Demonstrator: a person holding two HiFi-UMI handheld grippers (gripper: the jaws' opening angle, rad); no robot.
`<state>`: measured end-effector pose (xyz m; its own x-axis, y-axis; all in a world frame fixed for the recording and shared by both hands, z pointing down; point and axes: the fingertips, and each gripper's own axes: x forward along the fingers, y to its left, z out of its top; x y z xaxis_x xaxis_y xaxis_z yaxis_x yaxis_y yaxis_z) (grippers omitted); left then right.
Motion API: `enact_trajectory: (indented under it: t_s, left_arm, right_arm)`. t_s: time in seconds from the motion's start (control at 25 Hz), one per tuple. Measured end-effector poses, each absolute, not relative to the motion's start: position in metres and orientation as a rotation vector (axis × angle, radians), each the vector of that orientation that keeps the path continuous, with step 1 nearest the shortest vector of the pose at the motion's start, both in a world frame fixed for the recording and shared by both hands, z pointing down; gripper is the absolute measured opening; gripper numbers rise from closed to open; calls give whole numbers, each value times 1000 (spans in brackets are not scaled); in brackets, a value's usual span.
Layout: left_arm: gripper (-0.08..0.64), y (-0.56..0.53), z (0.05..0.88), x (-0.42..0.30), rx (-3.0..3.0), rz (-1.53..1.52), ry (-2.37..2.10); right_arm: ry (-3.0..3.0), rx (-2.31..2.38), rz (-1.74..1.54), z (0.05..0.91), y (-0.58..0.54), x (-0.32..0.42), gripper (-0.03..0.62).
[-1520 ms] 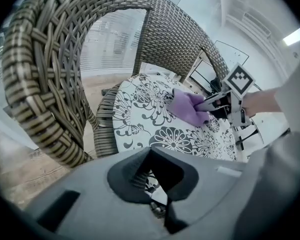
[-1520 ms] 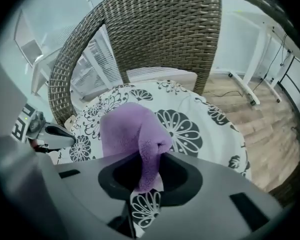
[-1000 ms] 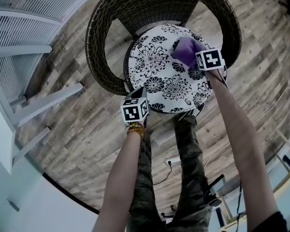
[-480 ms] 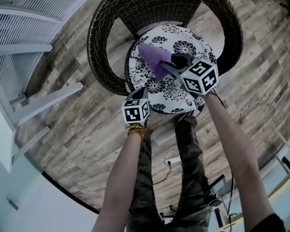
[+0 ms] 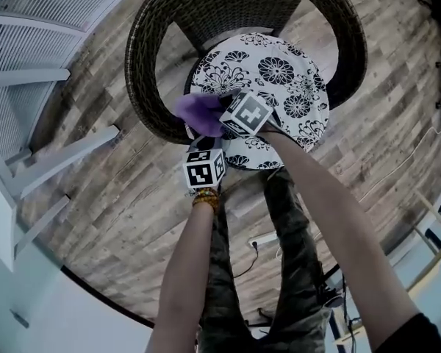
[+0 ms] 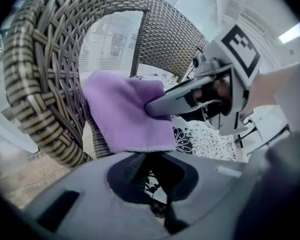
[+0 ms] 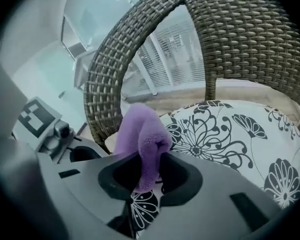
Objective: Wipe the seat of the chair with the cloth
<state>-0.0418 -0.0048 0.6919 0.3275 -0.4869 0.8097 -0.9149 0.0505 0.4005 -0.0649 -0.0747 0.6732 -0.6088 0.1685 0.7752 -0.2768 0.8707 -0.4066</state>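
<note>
The wicker chair [image 5: 143, 57] has a round white seat cushion [image 5: 279, 72] with a black flower print. My right gripper [image 5: 220, 120] is shut on a purple cloth [image 5: 197, 111] at the seat's near-left edge, beside the wicker arm. In the right gripper view the cloth [image 7: 142, 139] rises folded out of the right gripper [image 7: 147, 176], with the cushion [image 7: 230, 134] to its right. My left gripper [image 5: 205, 164] hovers just in front of the seat, shut with nothing in it. The left gripper view shows the cloth [image 6: 125, 114] hanging over the seat edge from the right gripper [image 6: 157, 106].
The chair's wicker back and arms [image 7: 230, 29] ring the seat on three sides. White slatted panels [image 5: 37, 65] stand at the left on the wood-plank floor [image 5: 117, 219]. The person's legs [image 5: 279, 219] are below the seat, with a socket and cable [image 5: 261, 243] on the floor.
My right gripper has swept the cloth across the seat from its far right to its near-left edge. The left gripper has stayed put.
</note>
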Motion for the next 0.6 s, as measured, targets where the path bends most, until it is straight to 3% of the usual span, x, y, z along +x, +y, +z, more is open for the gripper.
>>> enact_trajectory:
  t_s: [0.6]
  left_arm:
    - [15, -4, 692, -41, 1560, 520, -1313]
  right_arm:
    - [-2053, 190, 540, 687, -134, -30, 87]
